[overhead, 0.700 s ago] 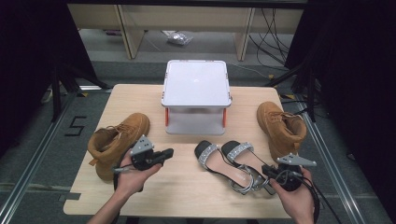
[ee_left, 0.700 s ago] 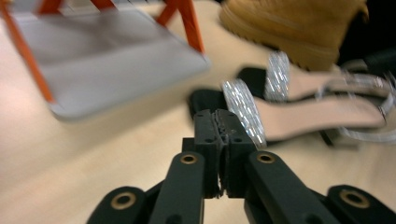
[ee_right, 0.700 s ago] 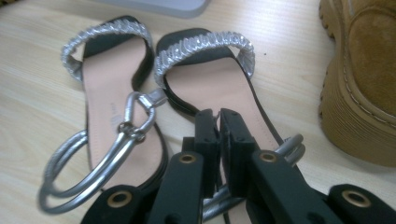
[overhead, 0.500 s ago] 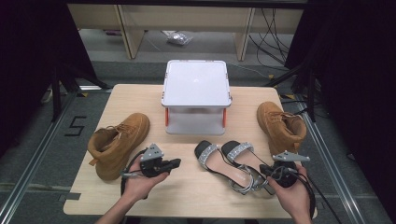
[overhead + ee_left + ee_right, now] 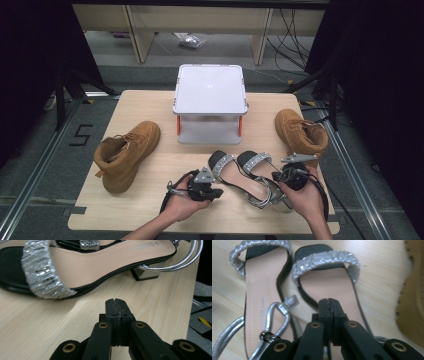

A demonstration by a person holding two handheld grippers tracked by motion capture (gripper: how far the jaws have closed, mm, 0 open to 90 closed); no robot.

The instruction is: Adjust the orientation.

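While both claws are pinched closed and empty, I see left claw [image 5: 216, 191] and right claw [image 5: 276, 176] flanking the sandals [image 5: 250, 175], lower centre.

A black "5" [image 5: 81, 135] is marked on the floor left of the table [image 5: 150, 102]. The sandal [image 5: 105, 262] has a printed insole brand, too blurred to read.

High view overhead; gripper views close on sandals [image 5: 247, 175].

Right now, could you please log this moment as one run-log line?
left gripper: shut, empty, beside sandals | right gripper: shut, empty, over sandals' heel end | boots: one at each table side, untouched
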